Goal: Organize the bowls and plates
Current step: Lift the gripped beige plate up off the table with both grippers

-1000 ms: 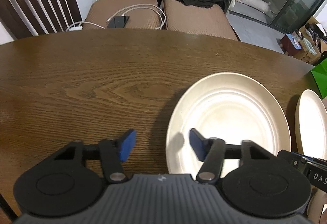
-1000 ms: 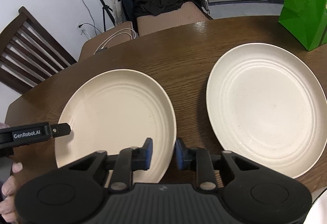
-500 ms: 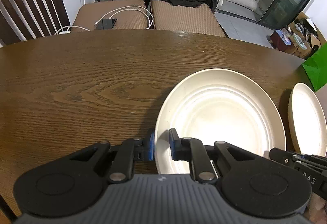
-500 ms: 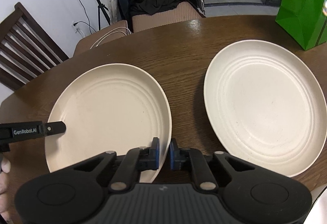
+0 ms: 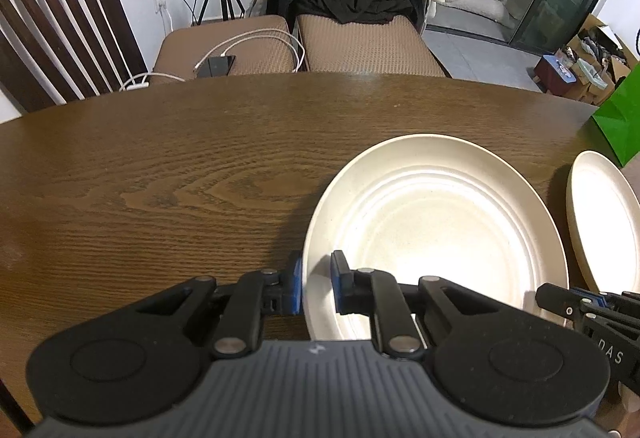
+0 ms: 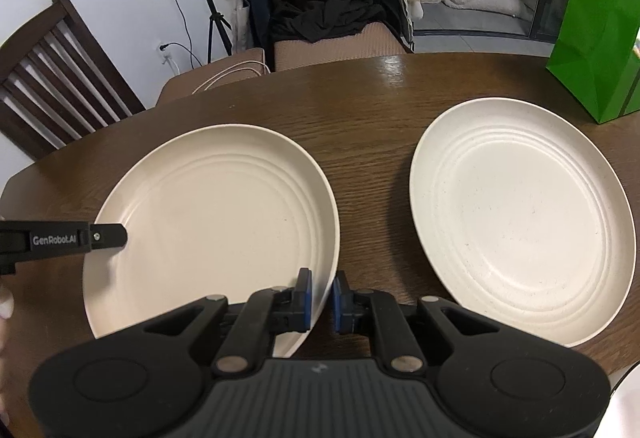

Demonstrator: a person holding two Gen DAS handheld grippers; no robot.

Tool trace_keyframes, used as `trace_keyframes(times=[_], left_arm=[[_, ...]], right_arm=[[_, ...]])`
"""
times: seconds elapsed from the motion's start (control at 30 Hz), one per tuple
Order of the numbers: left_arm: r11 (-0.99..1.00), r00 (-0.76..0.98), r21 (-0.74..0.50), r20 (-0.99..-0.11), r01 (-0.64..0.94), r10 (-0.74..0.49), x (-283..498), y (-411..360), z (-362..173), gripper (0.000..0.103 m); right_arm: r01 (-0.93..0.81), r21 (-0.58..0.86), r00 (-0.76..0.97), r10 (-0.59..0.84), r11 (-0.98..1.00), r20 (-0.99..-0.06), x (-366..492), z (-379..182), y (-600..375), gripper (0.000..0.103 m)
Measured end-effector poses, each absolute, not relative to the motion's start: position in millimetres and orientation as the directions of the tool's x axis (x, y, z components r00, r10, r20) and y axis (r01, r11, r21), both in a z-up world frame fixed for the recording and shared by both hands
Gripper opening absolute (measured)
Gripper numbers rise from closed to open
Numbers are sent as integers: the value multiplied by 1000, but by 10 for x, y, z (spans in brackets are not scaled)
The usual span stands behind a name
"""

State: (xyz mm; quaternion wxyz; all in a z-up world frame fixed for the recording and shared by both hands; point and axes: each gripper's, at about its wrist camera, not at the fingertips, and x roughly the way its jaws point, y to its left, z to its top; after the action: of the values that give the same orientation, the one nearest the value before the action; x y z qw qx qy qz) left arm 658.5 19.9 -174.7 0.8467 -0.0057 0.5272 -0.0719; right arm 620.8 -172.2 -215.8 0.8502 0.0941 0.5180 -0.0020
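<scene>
The left plate (image 6: 212, 222) lies flat on the brown wooden table (image 5: 160, 174), and both tools grip it at once. In the right wrist view the right gripper (image 6: 320, 296) is clamped on the plate's rim at about four o'clock, one blue pad inside the rim and one outside. The left gripper (image 5: 316, 288) is closed on the rim on the opposite side, at about eight o'clock; its jaws have just been closing, and the rim is now pinched between the blue pads. Neither pair of tongs stands apart.

The step in hand looks like the grasp before a lift: the plate is secured from both sides but appears not yet raised. The next move probably calls for lifting both hands together, keeping the plate level so it does not twist out of the thin-edge grips, then carrying it toward three o'clock and lowering it centred onto the second plate (image 6: 524, 222), which sits near but apart from the first, with bare table between them.

The finger of the left tool, seen at nine o'clock in the right wrist view, reads "GenRobot.AI". In the left wrist view the other tool's side shows "DAS", cut off. Farther back, at one o'clock, a green paper bag (image 6: 592, 18) stands on the table; no print on it can be read. No bowl is in view.
</scene>
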Motion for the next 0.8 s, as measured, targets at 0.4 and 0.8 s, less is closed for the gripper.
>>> trace_keyframes(times=[0.4, 0.8], left_arm=[[988, 476, -83, -869, 127, -134, 6411, 116, -1391, 14], [988, 514, -77, -847, 135, -137, 6178, 3, -1010, 15]], right_arm=[[99, 163, 513, 90, 982, -854, 6020, -1852, -1798, 10], [103, 174, 551, 90, 979, -830, 5757, -1505, -1935, 10]])
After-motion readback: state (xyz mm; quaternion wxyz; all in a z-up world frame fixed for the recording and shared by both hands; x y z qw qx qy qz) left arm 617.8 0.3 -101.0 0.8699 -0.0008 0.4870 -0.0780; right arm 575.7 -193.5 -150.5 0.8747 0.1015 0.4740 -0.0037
